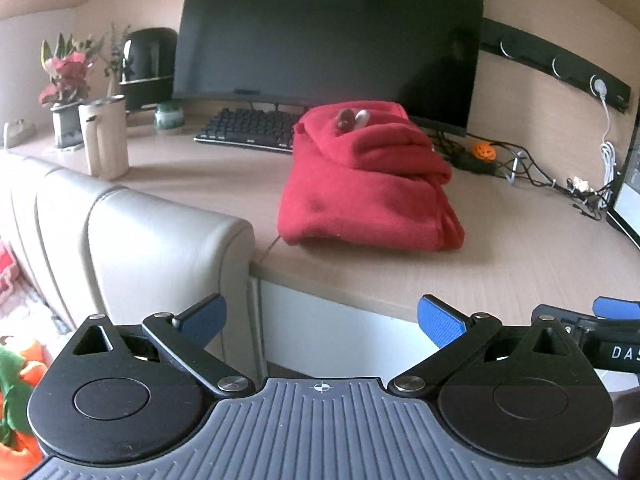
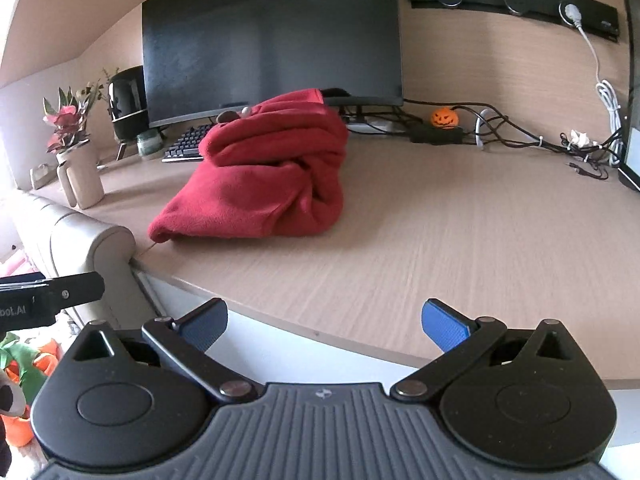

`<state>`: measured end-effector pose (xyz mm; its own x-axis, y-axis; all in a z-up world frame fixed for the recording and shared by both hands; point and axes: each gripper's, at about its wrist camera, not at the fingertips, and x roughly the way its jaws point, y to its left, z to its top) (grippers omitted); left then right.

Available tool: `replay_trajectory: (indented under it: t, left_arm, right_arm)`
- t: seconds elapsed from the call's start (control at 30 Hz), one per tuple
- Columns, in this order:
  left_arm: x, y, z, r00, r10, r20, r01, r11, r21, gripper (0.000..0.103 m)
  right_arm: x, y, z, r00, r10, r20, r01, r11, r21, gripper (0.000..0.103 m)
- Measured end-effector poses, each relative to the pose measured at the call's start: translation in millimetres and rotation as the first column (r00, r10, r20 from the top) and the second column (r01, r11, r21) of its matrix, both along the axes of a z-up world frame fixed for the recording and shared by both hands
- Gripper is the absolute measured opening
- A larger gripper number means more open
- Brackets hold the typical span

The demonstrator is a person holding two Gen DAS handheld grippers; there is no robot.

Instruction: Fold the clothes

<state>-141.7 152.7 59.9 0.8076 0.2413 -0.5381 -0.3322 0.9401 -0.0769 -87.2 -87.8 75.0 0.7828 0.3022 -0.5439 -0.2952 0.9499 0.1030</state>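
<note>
Both grippers, left (image 1: 322, 322) and right (image 2: 325, 326), gape wide, holding nothing. One folded red garment (image 1: 366, 184) lies on the desk (image 2: 440, 232), well apart from them.

A home desk corner. A wood-grain desk (image 2: 420, 240) carries a dark monitor (image 1: 332, 32) at the upper middle, a keyboard (image 1: 248, 128) under it, a potted plant (image 1: 66, 76) and a black speaker (image 1: 150, 60) at the upper left, a toy pumpkin (image 2: 444, 117) among cables (image 2: 520, 136), and a padded headboard (image 1: 160, 256) at the left edge.
</note>
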Motion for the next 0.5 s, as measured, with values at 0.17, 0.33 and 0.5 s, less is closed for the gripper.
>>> replay_trajectory:
  t: [0.17,0.33,0.5]
  left_arm:
    - [-5.2,-7.1,-0.8,1.0,-0.002,-0.004,0.002,1.0,0.0,0.103]
    - [-5.9,-9.9,-1.7,1.0,-0.001,-0.014,0.001,1.0,-0.007,0.103]
    - [-3.5,-14.5,-2.8,1.0,-0.008,-0.027,0.007,1.0,-0.009,0.103]
  right_arm:
    - [-2.3,-1.8,-0.1,1.0,0.009,0.001,-0.009,1.0,0.004,0.103]
    - [-6.3,0.1,-0.1,0.999,0.032,0.011,-0.032,0.999,-0.011,0.103]
    - [-9.5,-0.6,0.3,0.999,0.039,0.023,-0.038,0.999,-0.024,0.103]
